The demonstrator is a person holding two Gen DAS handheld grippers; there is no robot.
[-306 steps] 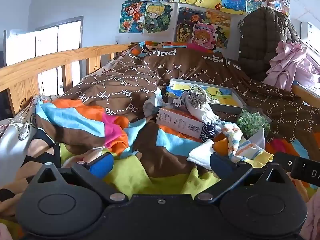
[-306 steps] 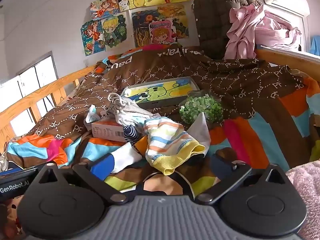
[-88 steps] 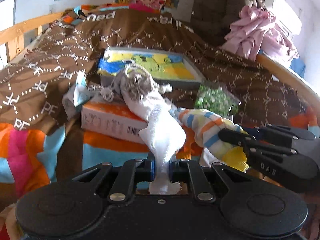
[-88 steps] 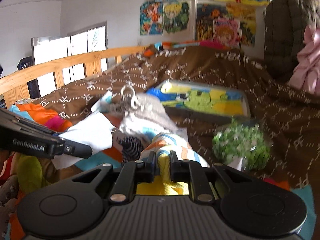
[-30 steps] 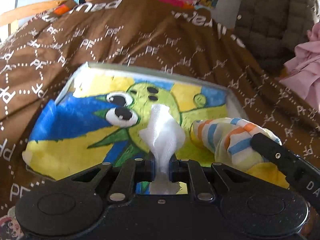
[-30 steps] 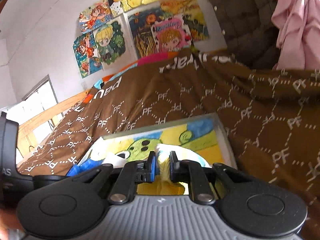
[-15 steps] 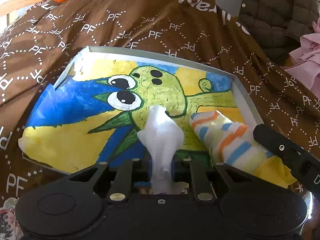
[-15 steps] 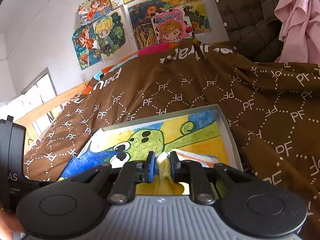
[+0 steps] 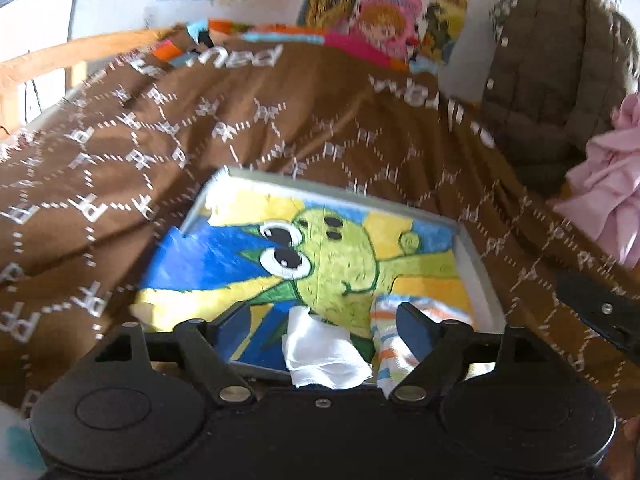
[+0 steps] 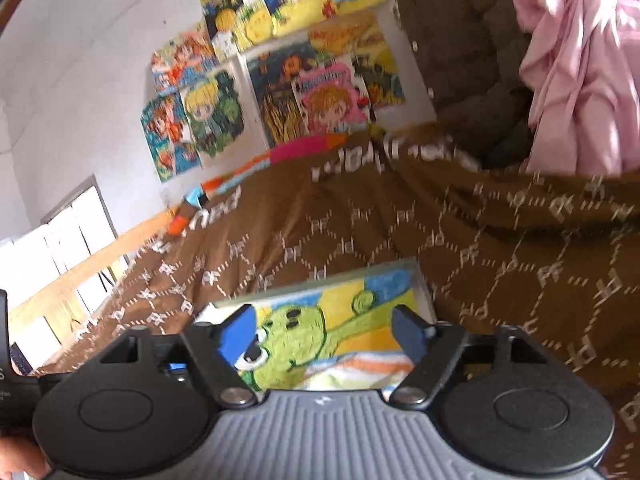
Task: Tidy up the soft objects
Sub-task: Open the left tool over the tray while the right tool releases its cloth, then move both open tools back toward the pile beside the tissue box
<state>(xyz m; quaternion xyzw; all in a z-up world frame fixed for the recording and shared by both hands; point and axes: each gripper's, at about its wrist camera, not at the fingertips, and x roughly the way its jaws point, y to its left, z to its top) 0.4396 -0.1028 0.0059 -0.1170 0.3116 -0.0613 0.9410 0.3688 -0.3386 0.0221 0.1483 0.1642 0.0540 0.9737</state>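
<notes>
A shallow grey tray lined with a cartoon drawing lies on the brown bedspread. A white sock rests at the tray's near edge, loose between the spread fingers of my left gripper, which is open. Beside it on the right lies a striped sock, also inside the tray. In the right wrist view the same striped sock lies under my right gripper, which is open above the tray. The right gripper's arm shows as a dark bar at the left wrist view's right side.
The brown patterned bedspread covers the bed around the tray. A wooden bed rail runs along the left. A quilted dark jacket and pink cloth hang at the right. Posters cover the wall behind.
Both grippers have opened and let go of their socks, which now lie in the tray. Both cameras have pulled back and tilted up.
</notes>
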